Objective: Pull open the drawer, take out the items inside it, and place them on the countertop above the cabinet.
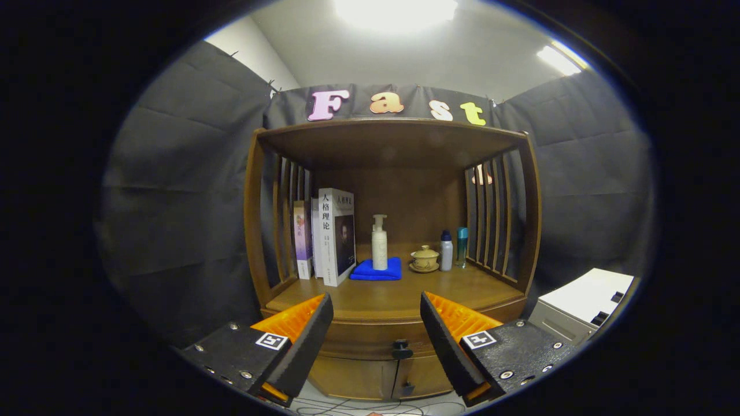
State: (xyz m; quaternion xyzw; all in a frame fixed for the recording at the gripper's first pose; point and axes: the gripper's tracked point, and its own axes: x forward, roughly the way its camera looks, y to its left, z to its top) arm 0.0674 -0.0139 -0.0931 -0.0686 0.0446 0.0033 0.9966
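— So where does the drawer (370,338) sit from the gripper (376,341)?

— Straight ahead and a little low, under the countertop (399,297), and it looks closed. Its dark knob (401,349) shows in the gap between the two fingers, farther off.

— And the fingers?

— Spread wide apart, holding nothing.

— What does the next move turn on?

— I'd say a straight advance onto the knob, centred between the fingers, then a pull back toward the near side.

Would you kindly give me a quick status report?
Gripper open, fingers apart, holding nothing. Drawer shut, knob between and beyond fingers. Path clear.
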